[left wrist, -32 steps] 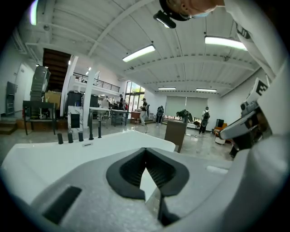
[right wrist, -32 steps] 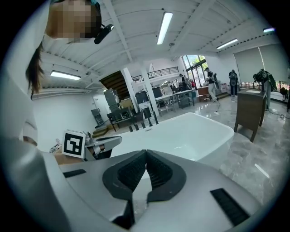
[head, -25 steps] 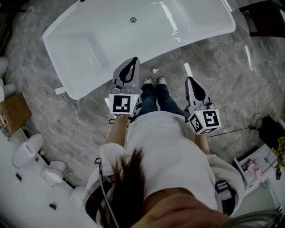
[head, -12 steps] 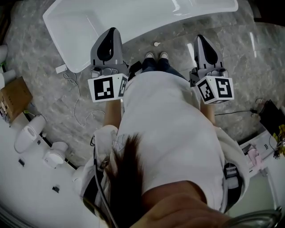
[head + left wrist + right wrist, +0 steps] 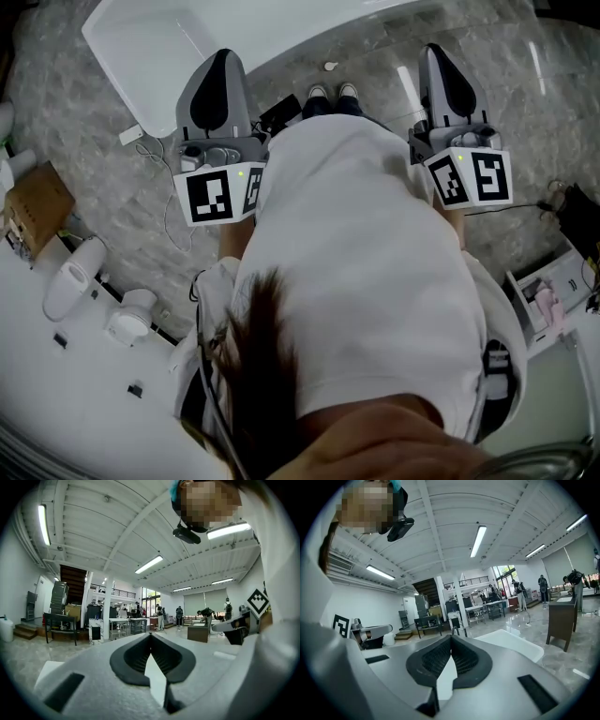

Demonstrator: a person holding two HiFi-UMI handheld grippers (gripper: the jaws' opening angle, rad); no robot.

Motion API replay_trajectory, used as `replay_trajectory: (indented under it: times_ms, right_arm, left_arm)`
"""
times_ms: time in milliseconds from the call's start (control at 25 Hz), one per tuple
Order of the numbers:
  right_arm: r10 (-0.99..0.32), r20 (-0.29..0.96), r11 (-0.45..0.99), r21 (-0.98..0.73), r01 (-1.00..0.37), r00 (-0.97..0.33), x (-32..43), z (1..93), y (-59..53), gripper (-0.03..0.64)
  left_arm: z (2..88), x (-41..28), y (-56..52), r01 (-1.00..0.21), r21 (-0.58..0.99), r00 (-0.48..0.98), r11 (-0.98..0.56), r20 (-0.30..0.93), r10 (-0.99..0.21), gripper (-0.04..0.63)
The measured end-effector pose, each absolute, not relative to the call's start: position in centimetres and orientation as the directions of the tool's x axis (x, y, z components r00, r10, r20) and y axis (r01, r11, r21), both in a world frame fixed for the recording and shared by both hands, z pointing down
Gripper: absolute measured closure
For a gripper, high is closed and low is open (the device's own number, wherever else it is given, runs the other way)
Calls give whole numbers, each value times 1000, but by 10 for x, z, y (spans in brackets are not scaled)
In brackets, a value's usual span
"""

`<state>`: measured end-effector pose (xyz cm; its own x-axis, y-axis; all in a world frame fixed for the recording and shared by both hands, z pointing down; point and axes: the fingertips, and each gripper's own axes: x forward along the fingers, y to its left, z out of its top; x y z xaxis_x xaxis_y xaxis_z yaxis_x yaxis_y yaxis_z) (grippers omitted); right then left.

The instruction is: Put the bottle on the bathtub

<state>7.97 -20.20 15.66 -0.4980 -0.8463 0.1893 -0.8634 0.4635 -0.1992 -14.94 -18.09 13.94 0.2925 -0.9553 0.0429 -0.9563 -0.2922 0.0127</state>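
Left tongs [image 5: 150, 641] and right tongs [image 5: 450, 644] both closed together, empty. No bottle visible; bathtub [image 5: 141, 42] ahead. Likely pre-grasp step: next, locate and grip the bottle.

The person's torso [image 5: 356, 262] fills the room between the left gripper [image 5: 223, 56] and the right gripper [image 5: 435, 49]. Ahead, the bathtub [image 5: 141, 47] basin lies open and bare. Left of it a cable [image 5: 169, 202] trails over the floor, with a cardboard box [image 5: 36, 206] and white fixtures [image 5: 75, 277] beyond. A cart [image 5: 548, 295] closes the right edge.
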Motion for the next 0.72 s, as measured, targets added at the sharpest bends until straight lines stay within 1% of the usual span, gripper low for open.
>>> replay_trajectory:
  times_ms: [160, 360, 480, 600, 720]
  right_arm:
    - [-857, 168, 457, -189, -869, -487, 87, 146, -199, 604]
    - [-869, 163, 440, -179, -880, -467, 97, 143, -192, 604]
    - [-874, 167, 429, -179, -885, -457, 100, 144, -189, 604]
    - [-875, 168, 426, -180, -887, -454, 100, 147, -187, 604]
    - [-869, 173, 436, -176, -883, -464, 98, 149, -189, 604]
  left_arm:
    - [138, -145, -175, -951, 8, 311, -311, 52, -949, 581]
    - [141, -142, -169, -955, 24, 298, -297, 57, -953, 581]
    - [139, -140, -168, -954, 33, 299, -298, 29, -954, 580]
    - [147, -141, -166, -955, 53, 293, -290, 65, -954, 580]
    - [151, -141, -166, -955, 62, 294, -289, 74, -953, 581]
